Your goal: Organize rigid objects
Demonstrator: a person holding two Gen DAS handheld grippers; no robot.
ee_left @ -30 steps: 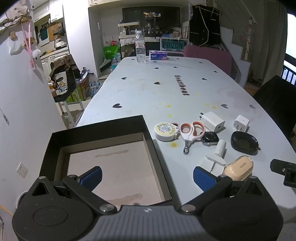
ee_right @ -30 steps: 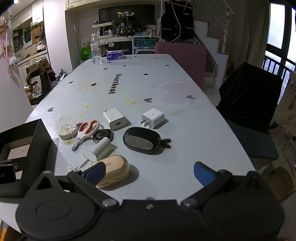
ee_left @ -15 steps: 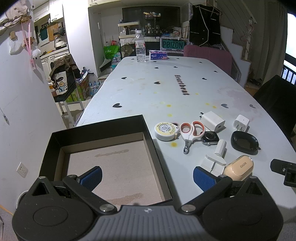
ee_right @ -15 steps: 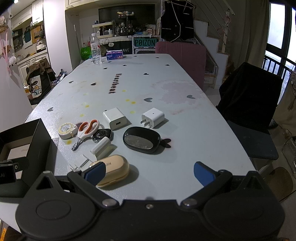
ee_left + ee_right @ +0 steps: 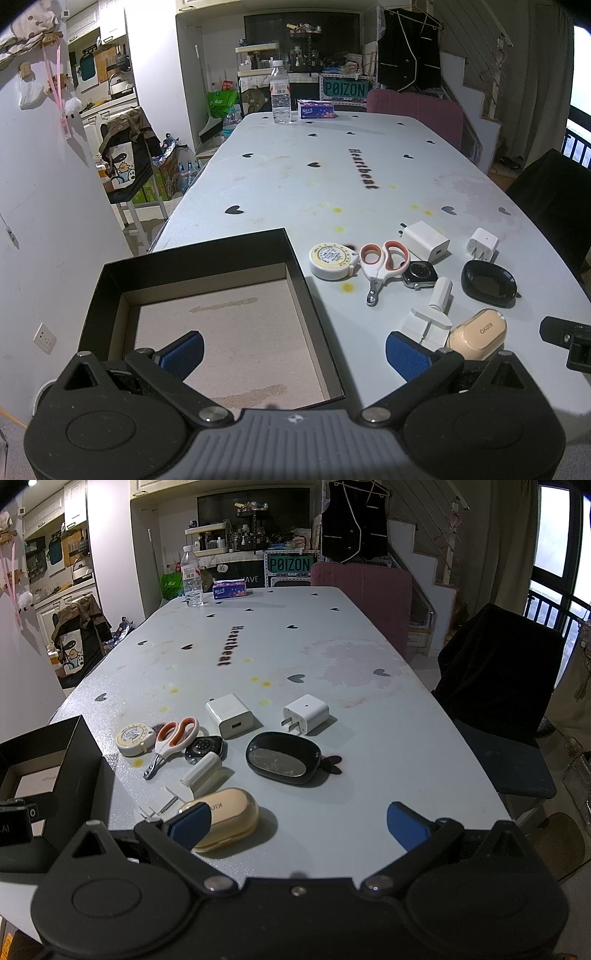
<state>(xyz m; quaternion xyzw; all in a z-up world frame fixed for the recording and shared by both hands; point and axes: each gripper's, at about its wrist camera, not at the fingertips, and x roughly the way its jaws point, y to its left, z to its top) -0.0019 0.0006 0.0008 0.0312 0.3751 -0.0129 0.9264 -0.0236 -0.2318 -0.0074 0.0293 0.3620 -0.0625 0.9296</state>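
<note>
An open black box (image 5: pixel 207 258) with a bare cardboard floor sits at the table's near left; it also shows in the right wrist view (image 5: pixel 79 753). To its right lie a tape measure (image 5: pixel 332 260), clippers with orange handles (image 5: pixel 382 264), a smartwatch (image 5: pixel 419 275), two white chargers (image 5: pixel 426 245) (image 5: pixel 482 243), a black oval dish (image 5: pixel 487 282), a white roller (image 5: pixel 439 293) and a beige case (image 5: pixel 476 334). My left gripper (image 5: pixel 293 352) is open and empty over the box's near right edge. My right gripper (image 5: pixel 297 821) is open and empty, its left finger in front of the beige case (image 5: pixel 229 818).
A water bottle (image 5: pixel 280 96) and a tissue box (image 5: pixel 317 109) stand at the table's far end. A pink chair (image 5: pixel 364 602) and a dark draped chair (image 5: pixel 502 686) stand along the right side. The grey table (image 5: pixel 332 177) has heart marks.
</note>
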